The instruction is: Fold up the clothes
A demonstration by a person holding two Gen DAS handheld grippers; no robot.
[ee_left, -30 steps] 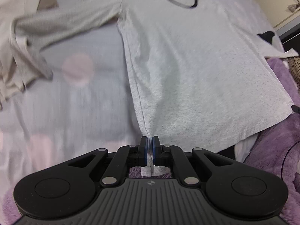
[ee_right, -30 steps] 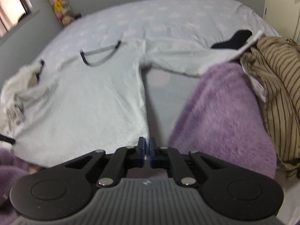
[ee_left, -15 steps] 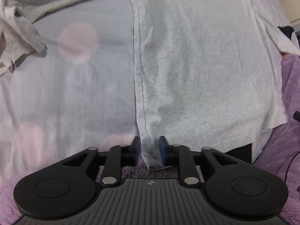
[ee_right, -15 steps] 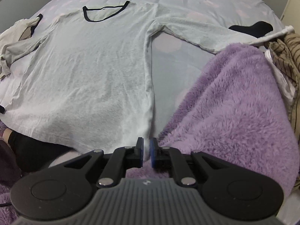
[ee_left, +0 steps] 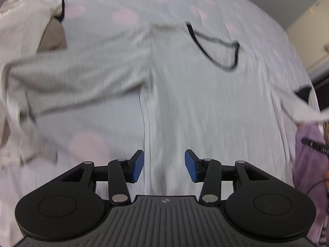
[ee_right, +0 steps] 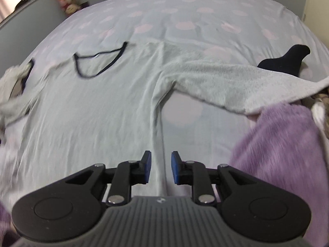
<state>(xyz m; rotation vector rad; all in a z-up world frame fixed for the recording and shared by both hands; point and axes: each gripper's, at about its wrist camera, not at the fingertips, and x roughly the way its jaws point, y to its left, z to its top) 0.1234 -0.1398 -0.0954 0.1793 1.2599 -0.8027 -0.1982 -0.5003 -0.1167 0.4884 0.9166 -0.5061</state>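
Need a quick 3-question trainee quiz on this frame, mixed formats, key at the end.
1. True or false: the left gripper is clamped on the hem of the grey long-sleeve shirt.
2. Multiple choice: what lies under the end of the shirt's sleeve in the right wrist view? A) purple fleece blanket B) wooden chair C) laundry basket
3. Fill in: the shirt's neckline trim is ___ in colour.

Key
1. False; its jaws stand apart over the shirt, gripping nothing. The right gripper is open too, straddling the side seam.
2. A
3. Black
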